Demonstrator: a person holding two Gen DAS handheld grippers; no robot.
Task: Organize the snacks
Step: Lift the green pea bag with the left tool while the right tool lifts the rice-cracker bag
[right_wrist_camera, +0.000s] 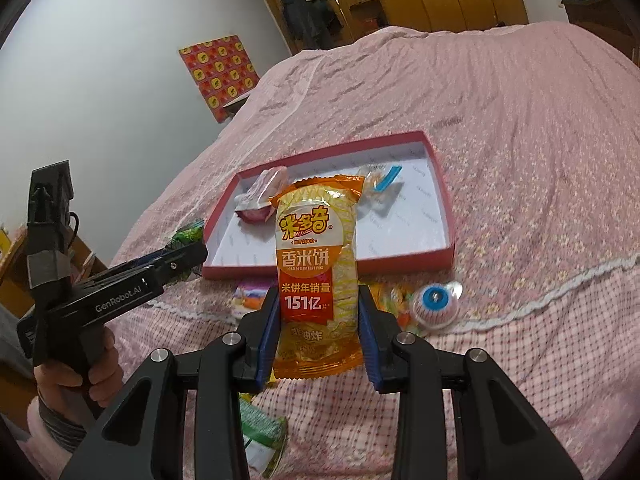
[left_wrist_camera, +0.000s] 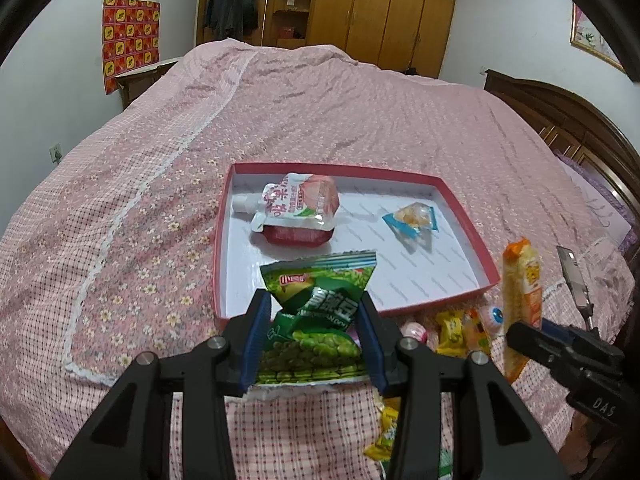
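Left wrist | red box (left_wrist_camera: 472, 216): peach pouch (left_wrist_camera: 298, 210), wrapped candy (left_wrist_camera: 412, 220)

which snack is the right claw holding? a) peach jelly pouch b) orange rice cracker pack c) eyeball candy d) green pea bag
b: the right claw is clamped on the orange rice cracker pack, while the green pea bag sits in the left claw, the peach jelly pouch lies in the red box, and the eyeball candy rests on the bed.

1 red tray (left_wrist_camera: 468, 216), 2 snacks inside, 2 pkts held, 1 eyeball candy (right_wrist_camera: 435, 303)
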